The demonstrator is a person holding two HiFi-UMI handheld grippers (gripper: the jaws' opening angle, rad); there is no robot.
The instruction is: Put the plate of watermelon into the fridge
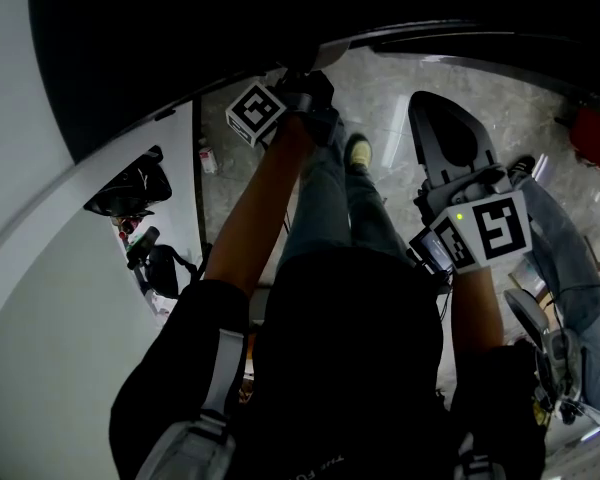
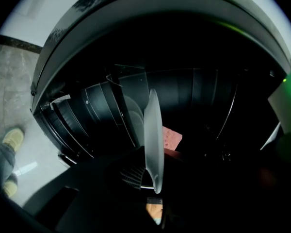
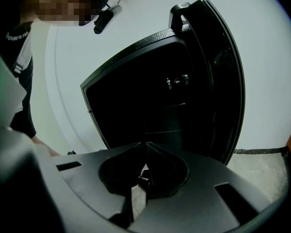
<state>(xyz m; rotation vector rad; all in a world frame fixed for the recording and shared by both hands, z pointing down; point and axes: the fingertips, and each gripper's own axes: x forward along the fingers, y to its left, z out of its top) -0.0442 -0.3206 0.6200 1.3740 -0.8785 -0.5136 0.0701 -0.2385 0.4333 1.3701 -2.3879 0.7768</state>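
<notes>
At the centre of the left gripper view the plate shows edge-on as a pale upright sliver, with a pink piece of watermelon just to its right. It reads as tipped on its side, though that may only be the roll of the camera. The left gripper, at the bottom middle of that frame, has its jaws pinched on the plate's lower rim. Behind the plate, the dark ribbed inside of the fridge fills the middle of the frame, and pale floor shows at the left edge. The plate looks to be at the mouth of the cabinet and not yet set down. In the right gripper view the right gripper has its jaws together on nothing, and it faces a black door in the upper middle. To do this step well, I would hold the plate level and carry it in slowly, low over a shelf. The base should rest flat before the jaws loosen, since a rim pinch probably gives little hold and the fruit could slide. The free gripper is best kept clear of the door.
</notes>
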